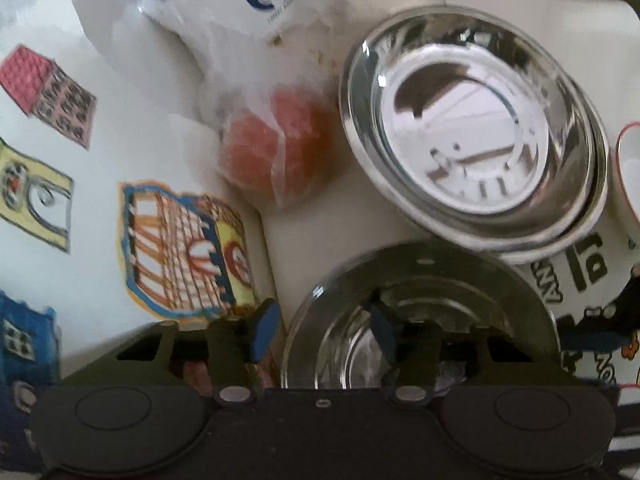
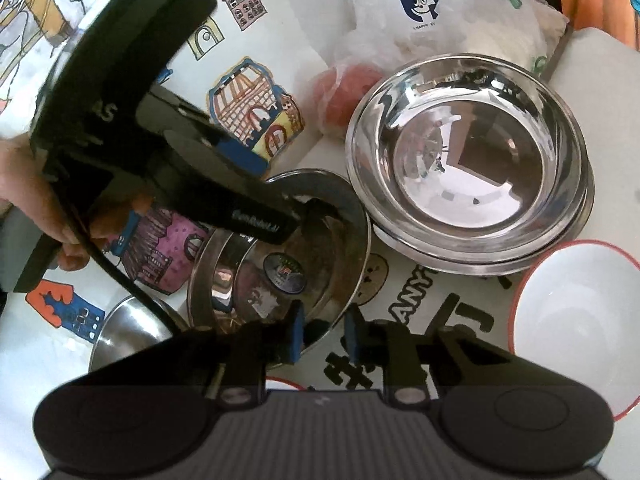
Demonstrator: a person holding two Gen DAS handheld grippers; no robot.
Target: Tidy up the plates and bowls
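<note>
A small steel bowl (image 2: 280, 256) with a sticker inside is held tilted above the table. My left gripper (image 1: 324, 328) straddles its rim with fingers apart; it also shows in the right wrist view (image 2: 316, 208) at the bowl's far rim. My right gripper (image 2: 322, 338) straddles the near rim, blue pads a little apart on either side. A stack of larger steel bowls (image 2: 468, 160) sits to the right, also in the left wrist view (image 1: 472, 140). A white bowl with a red rim (image 2: 580, 328) stands at the right.
A bag with orange fruit (image 1: 276, 148) and a white bottle (image 2: 404, 4) lie behind the bowls. Another steel bowl (image 2: 128, 332) sits at lower left. The tablecloth (image 1: 80, 160) has coloured house drawings.
</note>
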